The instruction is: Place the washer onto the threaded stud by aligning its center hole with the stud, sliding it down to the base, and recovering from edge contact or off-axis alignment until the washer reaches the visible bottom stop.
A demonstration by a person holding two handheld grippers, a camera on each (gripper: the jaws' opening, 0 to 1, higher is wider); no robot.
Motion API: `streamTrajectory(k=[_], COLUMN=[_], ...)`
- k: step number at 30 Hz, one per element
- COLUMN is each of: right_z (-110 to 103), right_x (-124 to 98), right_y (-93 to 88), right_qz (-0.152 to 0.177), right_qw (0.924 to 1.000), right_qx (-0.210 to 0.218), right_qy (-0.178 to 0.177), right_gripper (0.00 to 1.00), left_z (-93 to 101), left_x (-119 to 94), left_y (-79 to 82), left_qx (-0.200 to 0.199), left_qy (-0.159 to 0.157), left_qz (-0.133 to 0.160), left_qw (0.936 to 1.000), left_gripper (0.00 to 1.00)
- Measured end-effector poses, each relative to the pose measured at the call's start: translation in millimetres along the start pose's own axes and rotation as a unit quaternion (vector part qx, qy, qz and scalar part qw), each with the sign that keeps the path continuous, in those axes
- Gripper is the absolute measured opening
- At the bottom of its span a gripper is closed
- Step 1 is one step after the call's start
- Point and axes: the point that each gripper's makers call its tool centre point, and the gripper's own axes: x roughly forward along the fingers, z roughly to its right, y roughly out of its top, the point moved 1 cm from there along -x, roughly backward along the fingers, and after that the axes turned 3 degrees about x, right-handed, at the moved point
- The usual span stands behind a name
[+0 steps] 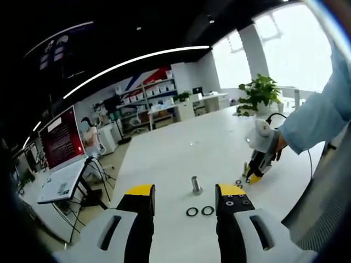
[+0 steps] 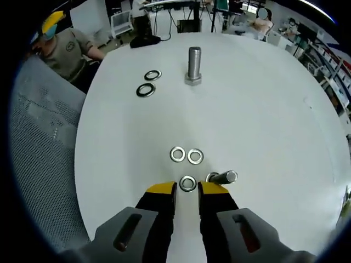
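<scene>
As the right tongs (image 2: pixel 187 192) sit apart, empty, the washer (image 2: pixel 187 183) lies just ahead, btw the tips; stud (image 2: pixel 194 64) stands upright, top center. Left tongs (image 1: pixel 185 198) also apart.

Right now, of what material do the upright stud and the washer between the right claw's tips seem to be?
Stud: probably steel, grey with a dull metallic sheen and threads. Washer: likely bright plated metal, silvery and reflective. The exact alloy cannot be told.

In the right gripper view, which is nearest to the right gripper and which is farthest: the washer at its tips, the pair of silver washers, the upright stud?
1. Washer at the tips: just ahead of the right gripper, between its fingers.
2. Pair of silver washers: side by side, a little farther on the table.
3. Upright stud: standing far across the table.
</scene>
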Motion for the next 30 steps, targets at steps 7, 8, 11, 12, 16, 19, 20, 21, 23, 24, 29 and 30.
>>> streamTrajectory(k=[7, 8, 11, 12, 16, 19, 20, 21, 23, 24, 29, 30], right_z=[-3, -3, -4, -3, -8, -11, -12, -12, -13, -12, -9, -9], right_x=[-1, -1, -1, -1, -4, -8, -10, -12, -16, -18, -28, -30], right_y=[0.2, 0.2, 0.6, 0.7, 0.0, 0.5, 1.2, 2.1, 4.0, 4.3, 5.2, 5.3], right_qz=[-0.004, -0.004, -0.005, -0.005, -0.006, -0.005, -0.003, -0.001, 0.003, 0.005, 0.006, 0.006], right_qw=[0.9999, 0.9999, 0.9998, 0.9997, 0.9997, 0.9996, 0.9995, 0.9995, 0.9995, 0.9995, 0.9994, 0.9993], right_qx=[-0.016, -0.016, -0.020, -0.023, -0.024, -0.028, -0.029, -0.029, -0.027, -0.027, -0.033, -0.034], right_qy=[0.000, -0.001, -0.004, -0.005, 0.003, 0.007, 0.010, 0.011, 0.013, 0.013, 0.012, 0.012], right_gripper=[0.14, 0.13, 0.13, 0.13, 0.13, 0.13, 0.13, 0.13, 0.13, 0.13, 0.12, 0.12], left_z=[0.6, 0.5, 0.9, 1.0, 1.4, 1.7, 1.6, 2.0, 2.4, 2.4, 3.0, 3.0], left_x=[0, 0, 0, 0, 1, 1, 1, 1, 1, 2, 1, 2], left_y=[0.1, 0.0, -0.3, -0.3, -0.2, -0.5, -0.5, -0.6, -0.6, -0.7, -0.9, -1.0], left_qx=[0.001, 0.001, 0.001, 0.001, 0.001, 0.001, 0.001, 0.001, 0.002, 0.002, 0.002, 0.002], left_qy=[-0.001, -0.002, -0.003, -0.003, -0.005, -0.006, -0.006, -0.006, -0.008, -0.008, -0.009, -0.009], left_qz=[0.000, 0.000, -0.001, -0.001, -0.001, -0.002, -0.002, -0.002, -0.002, -0.003, -0.003, -0.003], left_qw=[1.0000, 1.0000, 1.0000, 1.0000, 1.0000, 1.0000, 1.0000, 1.0000, 1.0000, 1.0000, 1.0000, 0.9999], left_gripper=[0.42, 0.42, 0.42, 0.42, 0.42, 0.42, 0.42, 0.42, 0.42, 0.42, 0.42, 0.42])
